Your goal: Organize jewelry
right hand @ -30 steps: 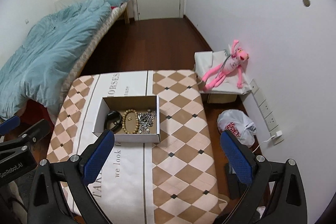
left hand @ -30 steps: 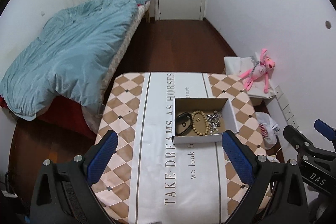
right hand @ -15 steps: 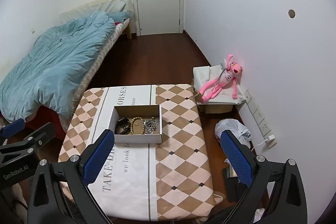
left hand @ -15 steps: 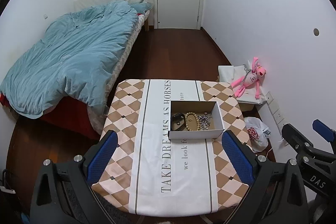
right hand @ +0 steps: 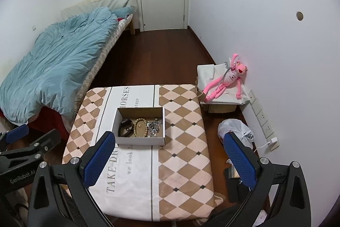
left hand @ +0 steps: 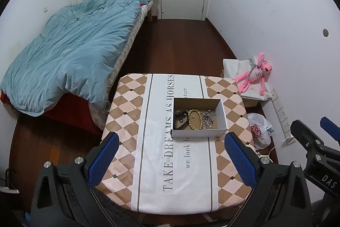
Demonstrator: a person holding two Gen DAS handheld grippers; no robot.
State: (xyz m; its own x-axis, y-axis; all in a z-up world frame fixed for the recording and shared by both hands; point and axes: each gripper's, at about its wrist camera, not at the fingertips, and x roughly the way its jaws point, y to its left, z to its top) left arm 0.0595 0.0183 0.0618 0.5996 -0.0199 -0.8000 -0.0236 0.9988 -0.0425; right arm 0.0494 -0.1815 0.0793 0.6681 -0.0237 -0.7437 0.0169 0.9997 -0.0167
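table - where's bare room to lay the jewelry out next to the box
The table is bare on the checkered strip left of the box, on the white lettered band between the box and the near edge, and on the checkered strip to its right. Only inside the box is crowded: black band, bead bracelet, silver chain.

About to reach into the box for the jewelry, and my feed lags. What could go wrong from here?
1. The silver chain pile lies touching the tan wooden bead bracelet; a pinch may snag both.
2. The open white cardboard box looks light and sits loose on the checkered tablecloth; a wall bump could slide it.
3. Both the left gripper and right gripper hang wide open and far back, so depth is hard to judge.
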